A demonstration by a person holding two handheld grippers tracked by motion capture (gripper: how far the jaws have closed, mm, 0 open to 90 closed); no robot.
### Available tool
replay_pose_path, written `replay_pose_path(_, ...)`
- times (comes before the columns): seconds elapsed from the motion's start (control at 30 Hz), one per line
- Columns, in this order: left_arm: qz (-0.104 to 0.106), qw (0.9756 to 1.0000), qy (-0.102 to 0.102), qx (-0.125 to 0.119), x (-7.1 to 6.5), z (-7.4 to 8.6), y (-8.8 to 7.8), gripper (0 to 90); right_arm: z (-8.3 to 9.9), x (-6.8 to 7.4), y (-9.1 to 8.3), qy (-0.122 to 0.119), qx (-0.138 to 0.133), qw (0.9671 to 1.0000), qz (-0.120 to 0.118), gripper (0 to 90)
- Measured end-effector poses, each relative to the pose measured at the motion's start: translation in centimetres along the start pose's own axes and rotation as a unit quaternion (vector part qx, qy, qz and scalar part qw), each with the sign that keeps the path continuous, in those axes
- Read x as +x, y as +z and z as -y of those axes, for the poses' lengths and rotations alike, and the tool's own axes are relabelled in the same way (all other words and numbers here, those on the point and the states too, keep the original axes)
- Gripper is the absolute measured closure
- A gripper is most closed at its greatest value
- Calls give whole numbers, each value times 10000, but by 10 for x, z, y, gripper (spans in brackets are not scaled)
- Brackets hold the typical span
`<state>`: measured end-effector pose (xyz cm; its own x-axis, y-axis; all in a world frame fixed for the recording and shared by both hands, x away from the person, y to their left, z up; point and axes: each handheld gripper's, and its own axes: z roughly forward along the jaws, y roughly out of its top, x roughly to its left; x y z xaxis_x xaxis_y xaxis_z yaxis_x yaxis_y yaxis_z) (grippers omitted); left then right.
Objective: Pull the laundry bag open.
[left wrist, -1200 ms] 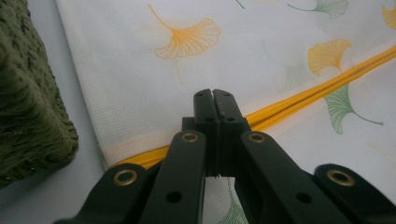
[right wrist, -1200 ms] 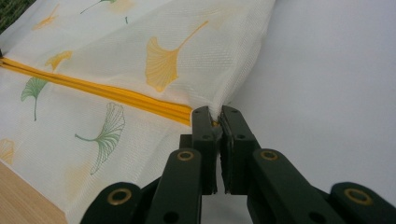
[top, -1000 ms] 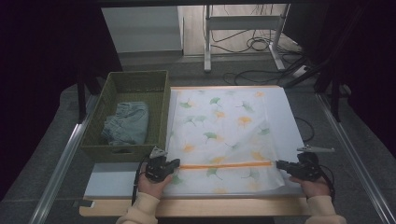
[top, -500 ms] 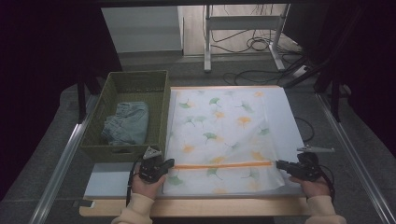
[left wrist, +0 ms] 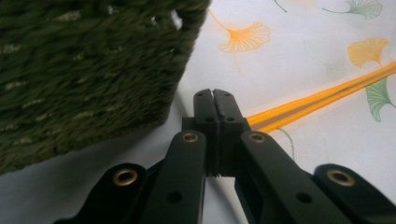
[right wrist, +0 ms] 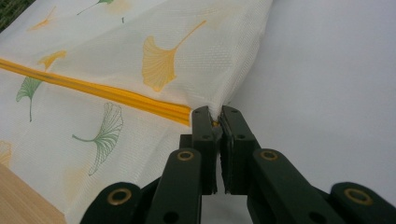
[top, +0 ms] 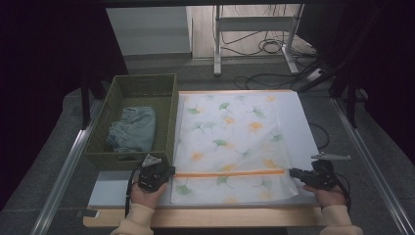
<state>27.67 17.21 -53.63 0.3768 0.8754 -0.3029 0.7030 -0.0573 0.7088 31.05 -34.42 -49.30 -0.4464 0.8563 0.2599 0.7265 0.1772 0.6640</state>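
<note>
High view: a white ginkgo-print mesh laundry bag [top: 235,142] lies flat on the table; its orange zipper [top: 229,173] runs left to right near the front edge. The right gripper [top: 295,173] pinches the zipper's right end; the left gripper [top: 169,171], jaws clenched and apparently empty, sits just off its left end, beside the green wicker basket [top: 132,84].

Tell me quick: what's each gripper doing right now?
Left gripper: jaws shut, nothing visibly between them, at the mesh laundry bag's zipper end.
Right gripper: jaws shut on the bag's edge.
</note>
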Motion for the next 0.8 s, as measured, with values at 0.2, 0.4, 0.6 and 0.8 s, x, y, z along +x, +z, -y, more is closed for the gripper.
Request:
replay_pose_path(0.2,14,10000,-15,-7,0,2,-2,900,0,1,1,-8,42,10000,-20,853)
replay_pose_path(0.4,-26,10000,68,-12,-6,2,-1,900,0,0,1,-34,58,10000,18,851)
replay_pose_path(0.6,-88,9999,117,-64,-9,2,-1,863,1,-1,1,-53,53,10000,27,844)
replay_pose_path(0.8,-324,9991,188,-205,-11,1,-8,696,1,0,1,-165,110,9998,36,801)
